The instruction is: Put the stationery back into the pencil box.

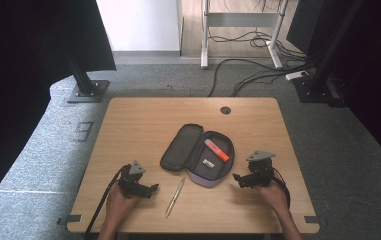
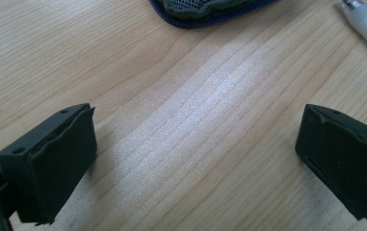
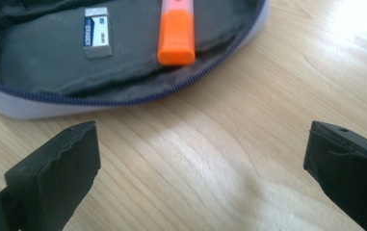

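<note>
One pencil case lies unzipped at the centre of the high view, on the wooden surface, its lid folded out toward the left. Inside it are two things: one orange highlighter and one small white eraser. In the right gripper view the eraser sits at the upper left and carries a blue printed label, too blurred to read; the highlighter lies just right of it, cap toward the zip.

One silver pen lies on the surface below the case, at lower centre, between the two tools.

The left tool, at lower left, has its jaws spread wide and holds nothing; bare wood shows between them. The right tool, at lower right beside the case, is likewise wide apart and empty.
</note>
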{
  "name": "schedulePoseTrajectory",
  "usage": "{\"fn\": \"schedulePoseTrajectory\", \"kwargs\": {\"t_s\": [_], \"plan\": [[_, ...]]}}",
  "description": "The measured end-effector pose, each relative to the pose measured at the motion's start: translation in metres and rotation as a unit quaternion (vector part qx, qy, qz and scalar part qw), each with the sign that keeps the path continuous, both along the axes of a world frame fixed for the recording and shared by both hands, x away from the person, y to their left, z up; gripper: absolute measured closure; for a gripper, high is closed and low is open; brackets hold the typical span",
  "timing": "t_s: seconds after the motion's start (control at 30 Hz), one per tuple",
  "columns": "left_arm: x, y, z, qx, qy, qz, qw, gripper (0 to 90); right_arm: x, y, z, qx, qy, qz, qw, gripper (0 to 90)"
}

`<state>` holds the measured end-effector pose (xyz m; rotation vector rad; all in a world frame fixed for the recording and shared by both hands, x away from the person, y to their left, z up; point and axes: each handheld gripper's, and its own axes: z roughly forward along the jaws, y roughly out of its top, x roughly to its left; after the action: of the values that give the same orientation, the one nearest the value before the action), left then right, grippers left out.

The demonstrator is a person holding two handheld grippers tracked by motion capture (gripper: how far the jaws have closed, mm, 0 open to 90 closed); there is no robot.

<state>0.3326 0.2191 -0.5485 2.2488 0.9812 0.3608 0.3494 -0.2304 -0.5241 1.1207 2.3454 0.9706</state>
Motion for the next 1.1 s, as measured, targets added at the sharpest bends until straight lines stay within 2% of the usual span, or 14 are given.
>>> {"fn": "schedulePoseTrajectory", "kwargs": {"t_s": [0.23,0.4,0.63,0.9,1.07,1.1], "plan": [[-0.001,-0.001,0.000,0.000,0.000,0.004,1.0000,0.3,-0.006,-0.013,-0.009,0.009,0.003,-0.018,0.9998,0.0],[-0.002,-0.001,0.000,-0.001,-0.001,0.001,1.0000,1.1,-0.010,-0.020,-0.019,0.005,0.011,-0.026,0.9996,0.0],[-0.003,-0.001,0.000,-0.002,-0.001,0.000,1.0000,1.1,-0.012,-0.023,-0.031,0.009,0.022,-0.024,0.9994,0.0],[-0.005,-0.002,0.002,0.000,-0.001,0.004,1.0000,4.9,-0.013,-0.024,-0.033,0.015,0.014,-0.024,0.9995,0.0],[-0.009,-0.003,0.006,0.019,-0.015,0.013,0.9996,6.4,-0.013,-0.024,-0.033,0.015,0.013,-0.024,0.9995,0.0],[-0.010,-0.003,0.008,0.010,-0.013,0.012,0.9998,6.6,-0.013,-0.024,-0.033,0.015,0.014,-0.024,0.9995,0.0]]}}
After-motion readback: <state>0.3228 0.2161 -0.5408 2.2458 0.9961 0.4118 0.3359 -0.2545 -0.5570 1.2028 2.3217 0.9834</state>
